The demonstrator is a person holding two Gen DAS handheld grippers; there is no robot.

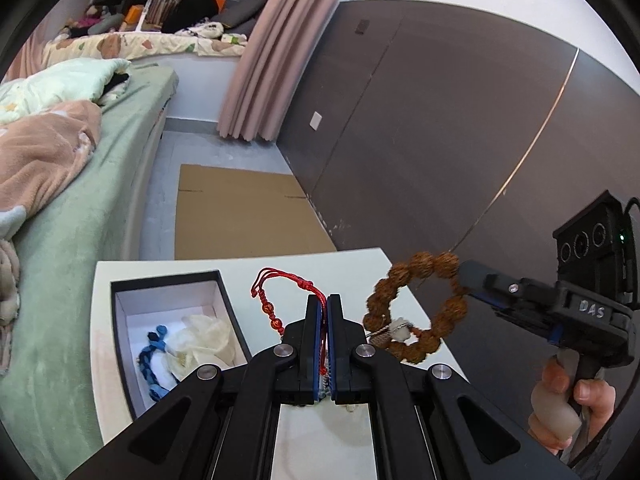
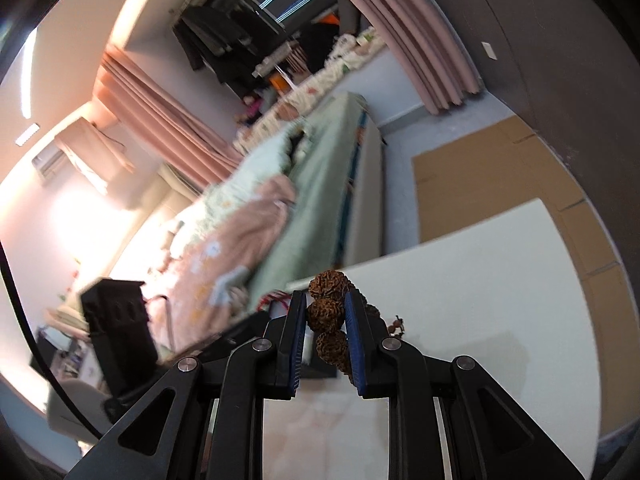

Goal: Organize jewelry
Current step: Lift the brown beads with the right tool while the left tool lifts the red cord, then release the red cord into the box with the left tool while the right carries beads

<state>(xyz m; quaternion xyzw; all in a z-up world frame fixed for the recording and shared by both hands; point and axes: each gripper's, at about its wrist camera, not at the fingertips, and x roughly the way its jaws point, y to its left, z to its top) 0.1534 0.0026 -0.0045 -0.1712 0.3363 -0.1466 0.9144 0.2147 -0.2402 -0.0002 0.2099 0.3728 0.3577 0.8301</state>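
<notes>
With the left gripper [image 1: 327, 320] pinched on the red knotted cord bracelet [image 1: 276, 300] and the right gripper [image 2: 325, 316] clamping the brown wrinkled-seed bead bracelet [image 1: 416, 306], both aloft, lower each gently (beads swing) into the open black box [image 1: 120, 322].

Only one bit of lettering can be read: "DAS", in pale raised capitals on the black body of the right hand-held gripper [image 1: 464, 280], out at about four o'clock in the left wrist view, just above the hand [image 1: 568, 404] gripping its handle. The right wrist view is blurred and shows nothing legible anywhere.
</notes>
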